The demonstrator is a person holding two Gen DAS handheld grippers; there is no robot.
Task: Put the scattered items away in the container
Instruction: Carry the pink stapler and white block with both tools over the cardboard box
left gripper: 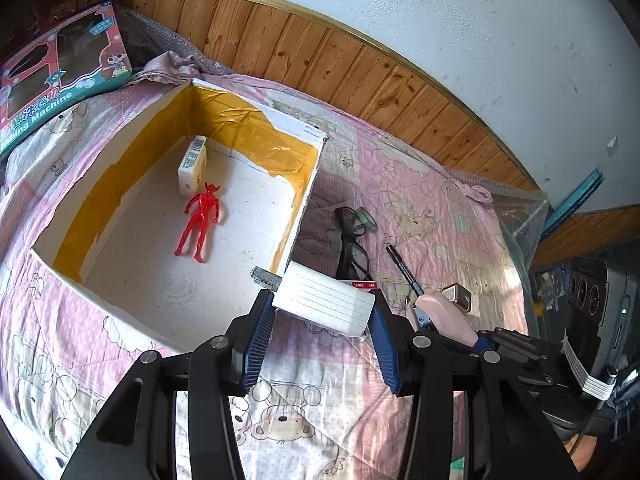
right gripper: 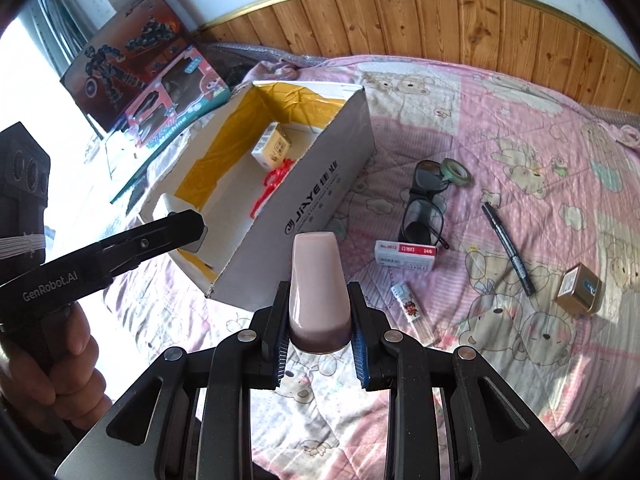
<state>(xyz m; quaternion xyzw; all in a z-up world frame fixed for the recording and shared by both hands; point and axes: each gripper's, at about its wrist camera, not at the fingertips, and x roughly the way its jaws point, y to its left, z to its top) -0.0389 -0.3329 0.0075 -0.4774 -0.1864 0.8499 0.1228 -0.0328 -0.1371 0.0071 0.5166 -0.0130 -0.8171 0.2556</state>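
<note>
My left gripper clamps a white ribbed block over the box, at its near right wall; a late release drops it outside. My right gripper pinches a pink case short of the box. Only the right view shows the small bottle on the quilt.

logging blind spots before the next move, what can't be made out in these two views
- Red figure: right wrist view, mostly hidden by the box wall.
- White block in the left gripper: right wrist view, largely covered by a finger.
- Staples box: left wrist view, hidden behind that block.
- Small bottle label: too small to read.
</note>
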